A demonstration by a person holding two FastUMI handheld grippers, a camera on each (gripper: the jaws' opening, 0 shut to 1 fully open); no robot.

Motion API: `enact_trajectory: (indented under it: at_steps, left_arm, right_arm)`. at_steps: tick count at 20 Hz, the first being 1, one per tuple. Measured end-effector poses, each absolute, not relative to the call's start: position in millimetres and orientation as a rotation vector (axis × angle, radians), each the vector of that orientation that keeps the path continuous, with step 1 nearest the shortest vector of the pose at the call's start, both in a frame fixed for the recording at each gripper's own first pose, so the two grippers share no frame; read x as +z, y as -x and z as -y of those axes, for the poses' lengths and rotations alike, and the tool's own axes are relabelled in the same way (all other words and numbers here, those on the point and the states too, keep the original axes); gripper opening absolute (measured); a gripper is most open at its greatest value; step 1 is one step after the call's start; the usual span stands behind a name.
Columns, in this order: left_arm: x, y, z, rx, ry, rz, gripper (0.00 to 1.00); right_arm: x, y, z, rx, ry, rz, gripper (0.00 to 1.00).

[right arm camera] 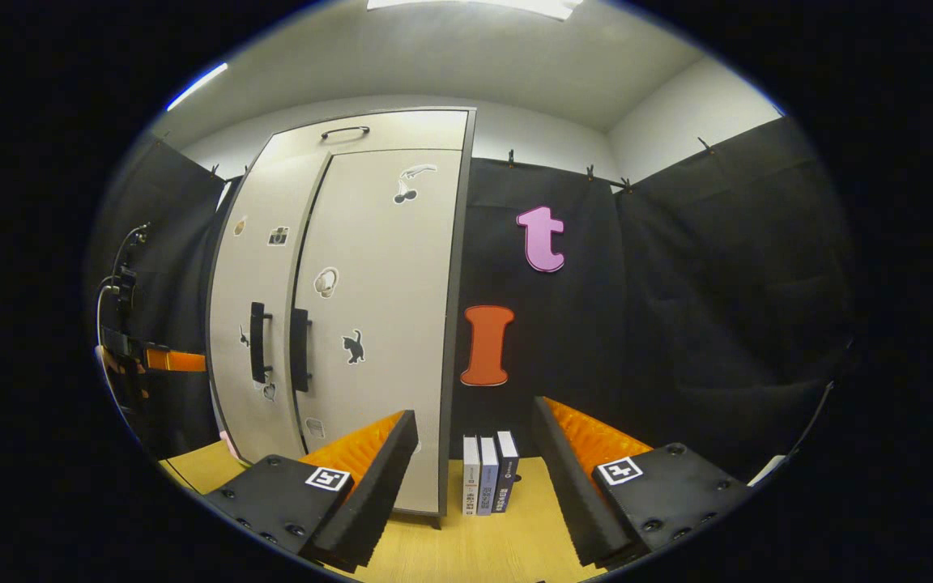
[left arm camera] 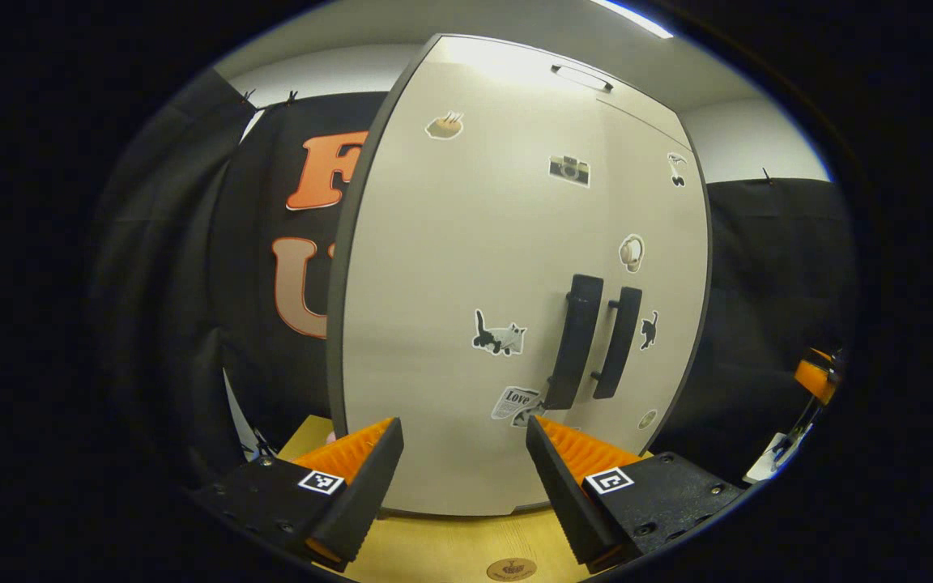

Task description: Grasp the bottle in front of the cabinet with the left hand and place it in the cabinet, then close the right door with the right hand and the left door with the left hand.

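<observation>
The pale cabinet [left arm camera: 466, 267] stands close in front of my left gripper [left arm camera: 462, 453], which is open with nothing between its fingers. Both doors look shut, and their two black handles [left arm camera: 584, 340] sit side by side at the seam. Stickers dot the door fronts. In the right gripper view the same cabinet [right arm camera: 369, 324] stands to the left, its handles [right arm camera: 257, 342] close together. My right gripper [right arm camera: 475, 421] is open and empty, set back from the cabinet's right edge. The other gripper [right arm camera: 159, 359] shows at the far left, near the left door.
Three books [right arm camera: 487, 474] stand upright on the wooden table [right arm camera: 507, 534] just right of the cabinet. Black cloth walls close in behind and on both sides. The right gripper [left arm camera: 815, 376] appears at the far right edge of the left gripper view.
</observation>
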State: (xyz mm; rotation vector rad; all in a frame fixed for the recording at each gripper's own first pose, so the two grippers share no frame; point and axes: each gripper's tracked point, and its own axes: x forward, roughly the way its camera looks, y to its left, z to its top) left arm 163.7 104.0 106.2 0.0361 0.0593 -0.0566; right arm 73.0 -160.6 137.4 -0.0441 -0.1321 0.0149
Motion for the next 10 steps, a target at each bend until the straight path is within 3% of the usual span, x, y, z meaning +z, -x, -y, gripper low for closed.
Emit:
enact_trajectory:
  at_steps: [10]
  left_arm:
    - [179, -82, -104, -0.056, -0.058, 0.028, 0.93]
  right_arm:
    - [152, -63, 147, 0.055, 0.06, 0.135, 0.95]
